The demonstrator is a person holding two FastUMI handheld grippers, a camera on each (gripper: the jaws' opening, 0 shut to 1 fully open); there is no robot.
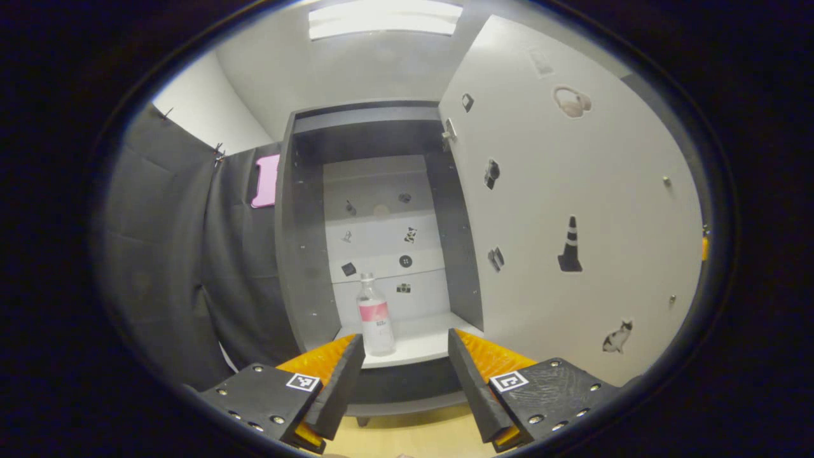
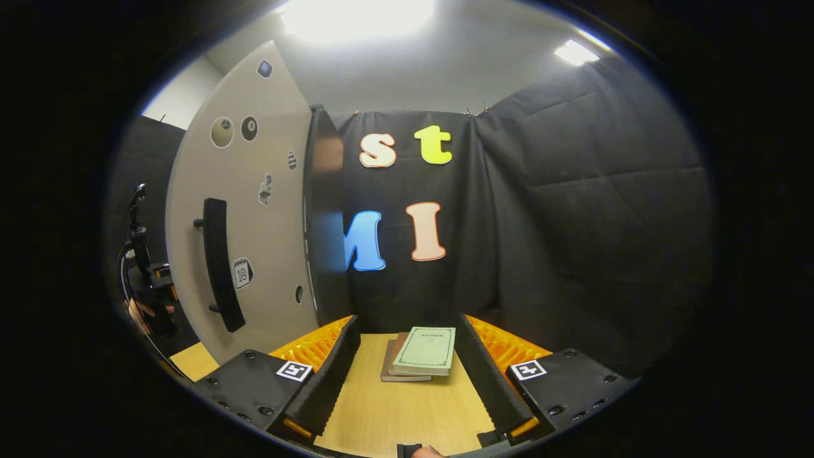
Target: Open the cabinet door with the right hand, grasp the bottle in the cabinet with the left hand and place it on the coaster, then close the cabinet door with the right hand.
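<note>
Cabinet door [image 1: 572,210] stands open — the bottle [image 1: 375,315] sits upright on the cabinet's bottom shelf [image 1: 420,346], just ahead of the left gripper [image 1: 406,362], fingers spread; right gripper [image 2: 407,369] likewise released — over the table [image 2: 400,413]

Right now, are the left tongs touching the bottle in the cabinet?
Apart. The left gripper view shows the open left tongs short of the bottle, which stands alone on the cabinet shelf.

Bright ceiling lights [image 1: 385,18] with glare overhead, dim cabinet interior [image 1: 375,146], sharp centre, strong fisheye bending at edges
</note>
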